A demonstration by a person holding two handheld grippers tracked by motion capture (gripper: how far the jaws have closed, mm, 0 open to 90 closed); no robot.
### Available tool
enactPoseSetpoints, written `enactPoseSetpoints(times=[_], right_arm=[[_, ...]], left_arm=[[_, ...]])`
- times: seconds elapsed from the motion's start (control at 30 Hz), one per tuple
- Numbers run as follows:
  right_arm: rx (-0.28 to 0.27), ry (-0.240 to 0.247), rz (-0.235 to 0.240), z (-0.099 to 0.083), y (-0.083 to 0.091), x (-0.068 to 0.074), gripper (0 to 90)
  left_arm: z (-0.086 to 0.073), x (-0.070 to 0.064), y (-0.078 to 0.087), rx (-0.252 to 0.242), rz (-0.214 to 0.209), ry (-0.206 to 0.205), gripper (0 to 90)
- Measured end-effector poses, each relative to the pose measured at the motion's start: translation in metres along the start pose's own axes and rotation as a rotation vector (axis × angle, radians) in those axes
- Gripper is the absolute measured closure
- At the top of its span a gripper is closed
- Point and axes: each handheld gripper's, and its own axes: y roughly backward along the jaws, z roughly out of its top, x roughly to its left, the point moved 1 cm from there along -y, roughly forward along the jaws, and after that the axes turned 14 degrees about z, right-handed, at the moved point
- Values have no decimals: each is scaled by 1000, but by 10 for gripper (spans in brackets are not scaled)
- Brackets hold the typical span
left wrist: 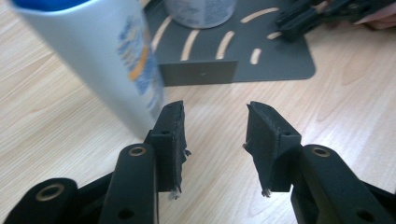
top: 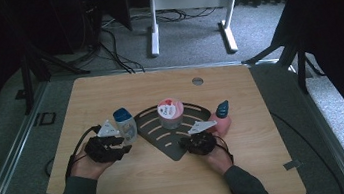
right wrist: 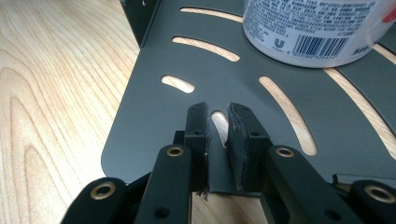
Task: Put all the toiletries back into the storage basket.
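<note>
Dark metal, the slotted corner rack (top: 165, 134) at frame centre carries just the white tub (top: 170, 113), its lip pinched by the right hand-held gripper (right wrist: 218, 122), while the left hand-held gripper (left wrist: 215, 128), jaws wide, sits beside the unloaded blue-capped bottle (top: 125, 125); the pink bottle (top: 222, 118) waits too.

Dim room hung with black curtains (top: 337, 30). Grey carpeted floor (top: 192, 36), crossed by loose black cables (top: 113, 49). White metal table frame (top: 188, 4) standing beyond the light wooden bench (top: 172, 188) with rounded corners.
</note>
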Motion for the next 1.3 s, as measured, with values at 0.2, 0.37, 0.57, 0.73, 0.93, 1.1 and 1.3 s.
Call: enactPoseSetpoints(times=[0.2,0.37,0.57,0.73,0.93,1.1,1.3], right_arm=[[3,1,1,0,0,0,778],[2,1,4,0,0,0,775],[3,4,5,0,0,0,772],[3,5,6,0,0,0,771],[3,2,7,0,0,0,771],[3,2,8,0,0,0,771],[3,2,9,0,0,0,769]], left_arm=[[5,12,0,31,15,6,567],[9,20,-2,53,22,4,561],[15,27,-4,71,23,4,560],[22,32,-5,77,25,-3,558],[29,36,-5,89,25,-17,550],[33,39,-6,107,27,-22,540],[38,44,-9,116,20,-28,534]])
